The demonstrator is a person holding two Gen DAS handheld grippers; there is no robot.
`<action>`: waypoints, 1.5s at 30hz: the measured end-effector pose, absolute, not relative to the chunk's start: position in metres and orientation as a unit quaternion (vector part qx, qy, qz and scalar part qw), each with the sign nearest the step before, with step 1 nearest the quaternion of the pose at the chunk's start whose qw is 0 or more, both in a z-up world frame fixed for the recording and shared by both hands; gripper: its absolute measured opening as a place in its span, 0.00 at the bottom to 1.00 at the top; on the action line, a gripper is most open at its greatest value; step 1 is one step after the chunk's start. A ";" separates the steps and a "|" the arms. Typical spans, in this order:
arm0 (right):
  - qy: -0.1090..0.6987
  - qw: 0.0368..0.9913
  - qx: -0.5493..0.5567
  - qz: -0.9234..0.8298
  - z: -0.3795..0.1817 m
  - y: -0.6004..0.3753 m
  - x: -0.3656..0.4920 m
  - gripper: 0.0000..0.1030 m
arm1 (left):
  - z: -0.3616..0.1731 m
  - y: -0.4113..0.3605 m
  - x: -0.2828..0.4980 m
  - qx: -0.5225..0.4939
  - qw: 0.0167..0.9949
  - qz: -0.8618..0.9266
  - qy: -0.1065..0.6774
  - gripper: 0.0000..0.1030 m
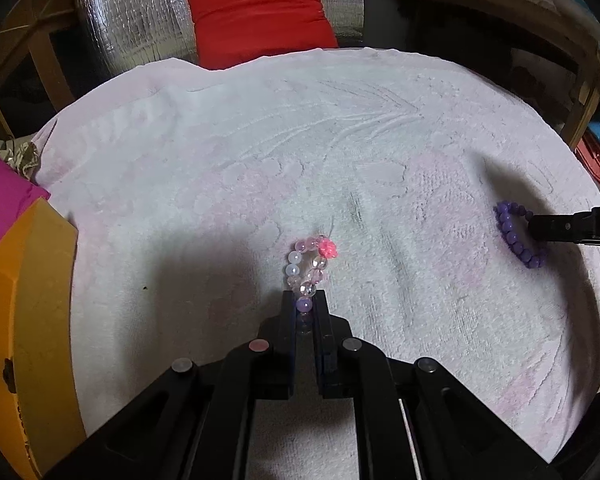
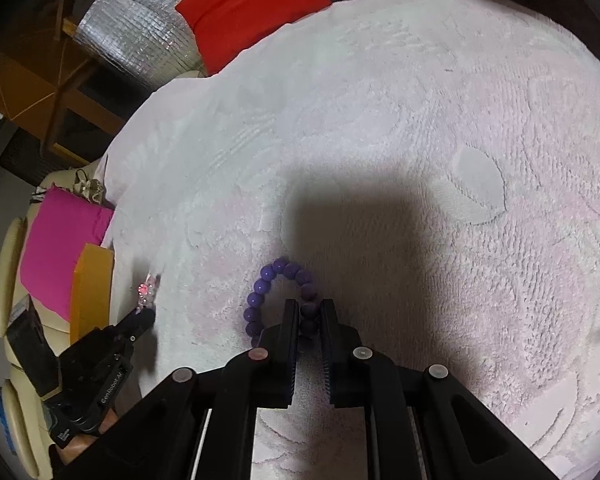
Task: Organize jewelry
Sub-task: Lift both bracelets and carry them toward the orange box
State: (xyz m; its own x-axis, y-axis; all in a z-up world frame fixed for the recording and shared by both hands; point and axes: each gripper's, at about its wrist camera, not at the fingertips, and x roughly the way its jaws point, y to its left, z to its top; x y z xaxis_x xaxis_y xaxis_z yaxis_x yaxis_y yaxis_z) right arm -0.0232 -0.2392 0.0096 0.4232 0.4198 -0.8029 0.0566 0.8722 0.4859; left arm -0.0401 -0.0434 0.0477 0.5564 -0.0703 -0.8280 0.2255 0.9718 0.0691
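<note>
At the left, an orange box is lying beside the white towel. The left gripper is clamping the near end of the pink bracelet, whose loop is lying on the towel just ahead of the fingertips. Well apart to the right, the right gripper is pinching the purple bracelet, and its loop is curving forward and left on the towel.

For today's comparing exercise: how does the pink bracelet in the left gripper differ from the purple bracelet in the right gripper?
The pink bracelet mixes clear, white, pink and lilac beads; the purple bracelet has beads of one purple colour. The pink one carries a bright pink flower bead; the purple one shows none. Both are beaded loops on the white towel, each pinched between gripper fingers: left gripper, right gripper.
</note>
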 end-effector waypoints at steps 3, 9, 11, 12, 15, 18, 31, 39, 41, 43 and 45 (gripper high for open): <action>0.520 0.822 0.205 0.110 0.012 -0.233 -0.025 0.11 | 0.050 -0.042 -0.044 0.087 0.880 -0.079 0.459 0.07; 0.516 0.826 0.192 0.122 0.018 -0.225 -0.029 0.11 | 0.054 -0.043 -0.049 0.091 0.883 -0.075 0.454 0.07; 0.515 0.826 0.191 0.128 0.020 -0.222 -0.031 0.11 | 0.055 -0.043 -0.051 0.093 0.884 -0.073 0.453 0.07; 0.514 0.826 0.189 0.130 0.020 -0.221 -0.032 0.11 | 0.055 -0.043 -0.052 0.094 0.885 -0.072 0.451 0.07; 0.512 0.828 0.183 0.138 0.023 -0.216 -0.035 0.11 | 0.056 -0.041 -0.055 0.095 0.886 -0.070 0.449 0.07; 0.509 0.829 0.179 0.146 0.026 -0.211 -0.038 0.11 | 0.056 -0.039 -0.057 0.096 0.886 -0.068 0.448 0.07; 0.523 0.823 0.156 0.157 0.020 -0.192 -0.040 0.11 | 0.053 -0.031 -0.055 0.103 0.885 -0.058 0.450 0.07; 0.505 0.830 0.155 0.180 0.035 -0.175 -0.044 0.11 | 0.059 -0.025 -0.061 0.101 0.891 -0.056 0.438 0.07; 0.501 0.831 0.154 0.184 0.038 -0.171 -0.046 0.11 | 0.061 -0.023 -0.064 0.099 0.893 -0.054 0.436 0.07; 0.500 0.831 0.155 0.188 0.040 -0.167 -0.047 0.11 | 0.063 -0.020 -0.067 0.096 0.894 -0.053 0.434 0.07; 0.498 0.832 0.153 0.190 0.041 -0.165 -0.049 0.11 | 0.066 -0.017 -0.069 0.095 0.896 -0.050 0.431 0.07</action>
State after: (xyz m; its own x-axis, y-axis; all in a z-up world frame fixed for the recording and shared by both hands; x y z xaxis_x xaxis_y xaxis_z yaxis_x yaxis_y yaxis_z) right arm -0.0493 -0.1651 0.0415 0.4325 0.4685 -0.7704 -0.1649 0.8811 0.4433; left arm -0.0686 -0.0166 0.0661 0.6237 -0.0081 -0.7816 0.1711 0.9771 0.1264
